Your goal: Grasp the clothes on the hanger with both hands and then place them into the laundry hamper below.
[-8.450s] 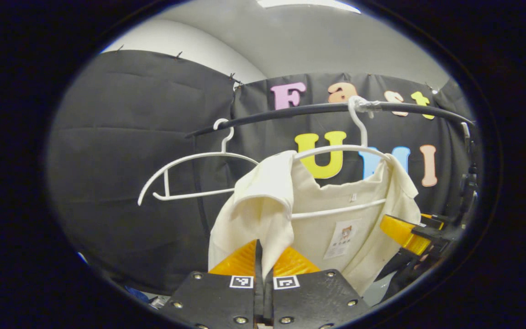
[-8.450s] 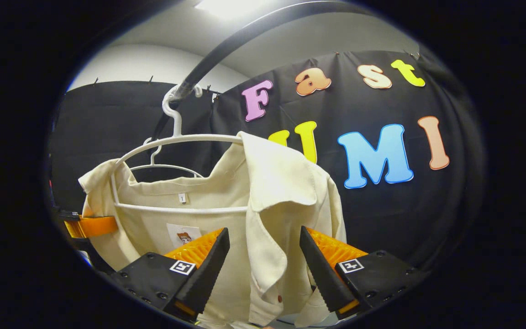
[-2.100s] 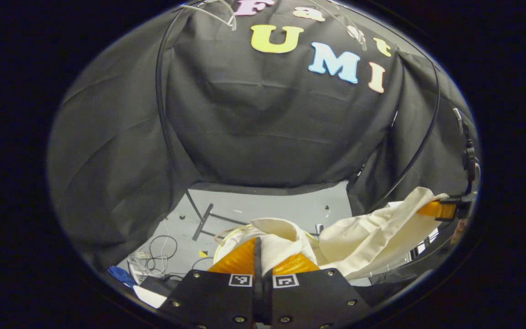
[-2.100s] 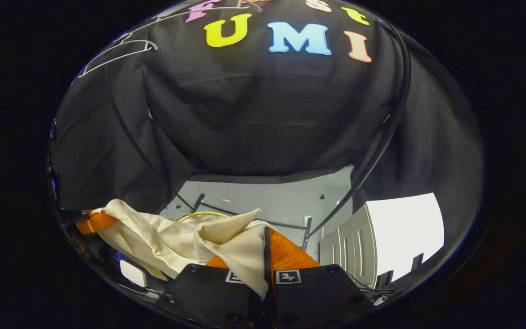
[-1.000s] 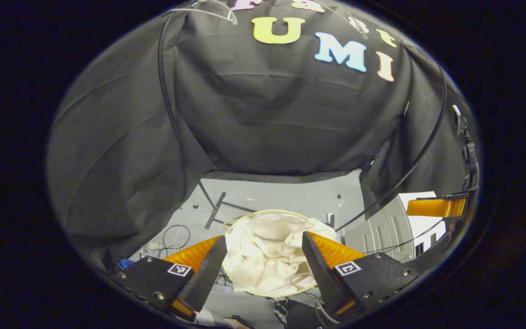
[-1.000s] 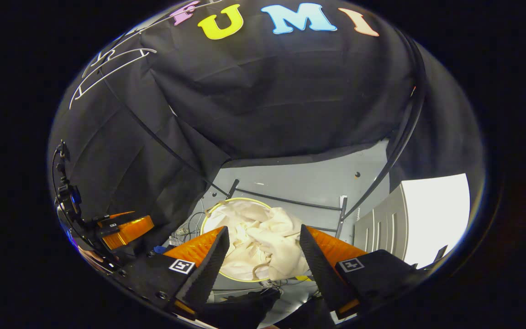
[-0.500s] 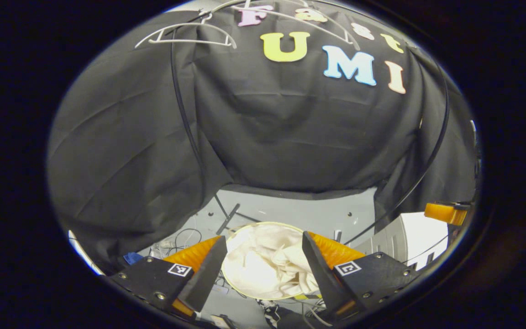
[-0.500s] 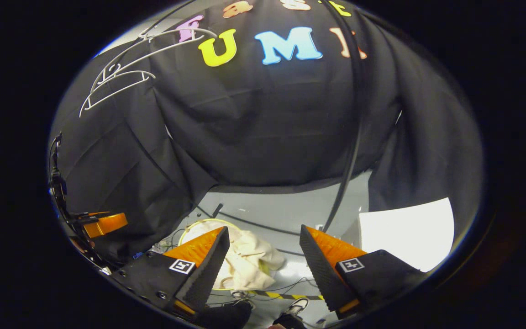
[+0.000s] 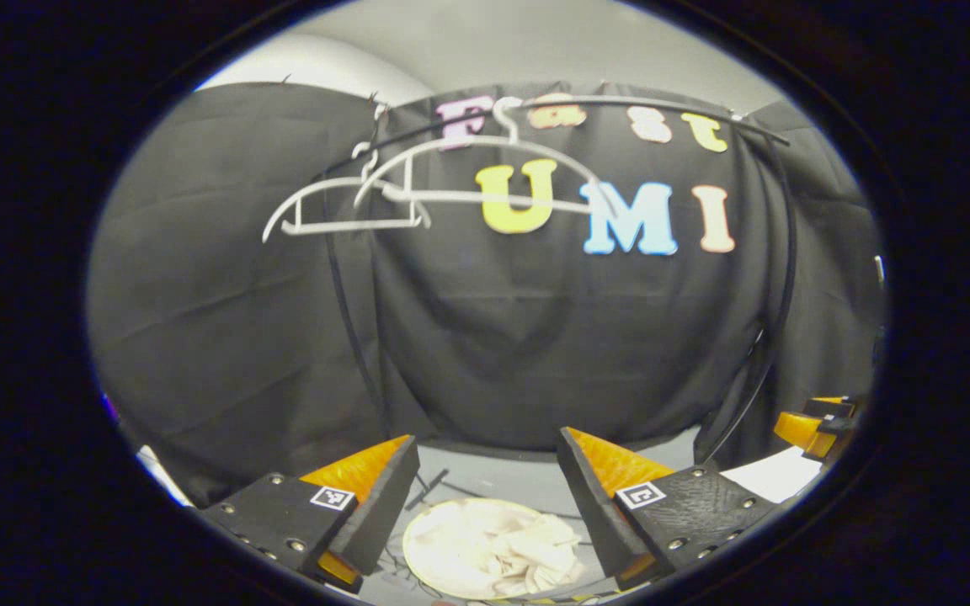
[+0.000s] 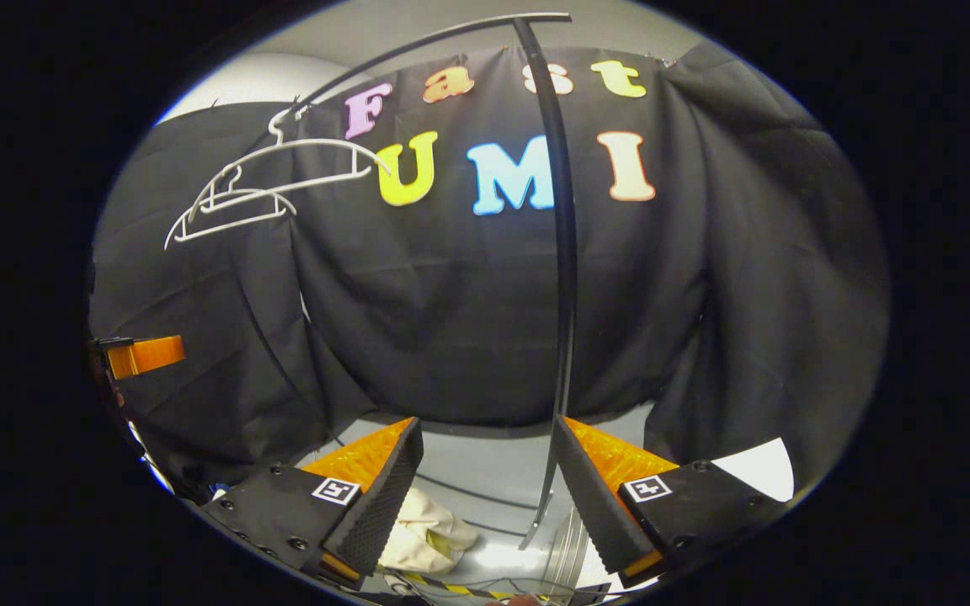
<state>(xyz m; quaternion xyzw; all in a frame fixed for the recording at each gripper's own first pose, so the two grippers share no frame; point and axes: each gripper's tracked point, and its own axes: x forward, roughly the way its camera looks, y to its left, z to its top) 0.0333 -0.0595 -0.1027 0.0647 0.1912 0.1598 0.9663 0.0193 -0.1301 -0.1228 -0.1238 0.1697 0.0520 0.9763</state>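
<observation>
In the left gripper view, the left gripper (image 9: pixel 485 497) is seen with its jaws spread wide and nothing held between the orange fingers (image 9: pixel 363 467). Below and between the fingers, the round laundry hamper (image 9: pixel 418 539) stands on the grey floor (image 9: pixel 502 484). The cream clothes (image 9: pixel 502 547) lie crumpled inside the hamper, apart from both fingers. Two white hangers (image 9: pixel 451 181) hang bare from the black rail (image 9: pixel 620 103) high against the black cloth wall (image 9: pixel 224 320). At the right edge of the same view, an orange finger of the right gripper (image 9: pixel 813 421) is visible; its opening cannot be judged from there.

In the right gripper view, the right gripper (image 10: pixel 485 488) is likewise seen with its jaws wide apart and empty. The clothes (image 10: pixel 426 530) are partly hidden behind the near finger, low in the view. The upright post of the rack (image 10: pixel 565 278) runs down the middle of the view and ends just beside the right-hand finger (image 10: pixel 611 463). The two hangers (image 10: pixel 274 181) are seen empty at the upper left. An orange finger of the left gripper (image 10: pixel 144 355) shows at the left edge. A white panel (image 10: pixel 759 467) is seen at the lower right.
</observation>
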